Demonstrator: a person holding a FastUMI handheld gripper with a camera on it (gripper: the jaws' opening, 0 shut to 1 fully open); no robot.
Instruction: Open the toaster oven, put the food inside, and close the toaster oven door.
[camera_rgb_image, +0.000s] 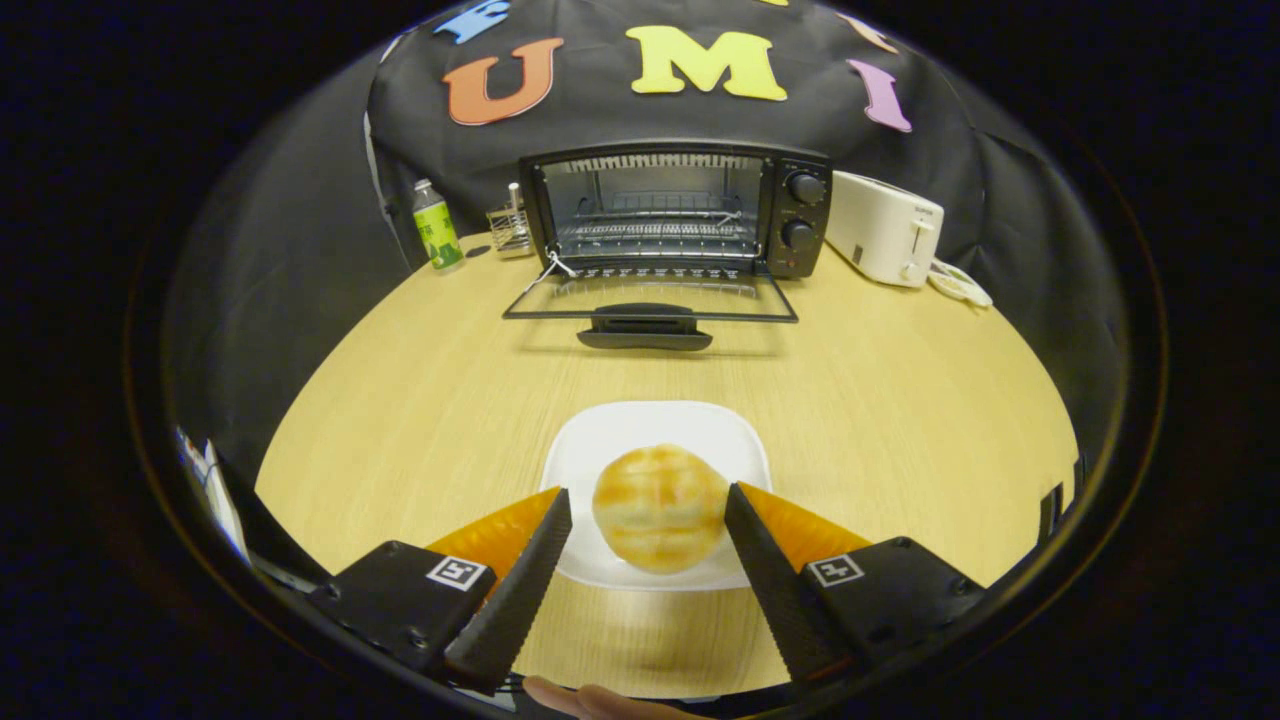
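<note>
A round golden bun (660, 508) lies on a white square plate (620, 430) on the wooden table (400, 400). My gripper (648, 495) is open, with one finger on each side of the bun. The right finger sits at the bun's edge, while a narrow gap shows between the left finger and the bun. Beyond the plate, at the back of the table, stands the black toaster oven (795, 215). Its glass door (650, 298) is folded down flat, handle (645, 330) toward me. The wire rack (655, 235) inside is bare.
A green bottle (437, 228) and a small wire holder (510, 230) stand left of the oven. A white toaster (885, 240) with its cable (960, 283) stands to the right. Bare table lies between the plate and the oven door. A fingertip (590, 700) shows below the gripper.
</note>
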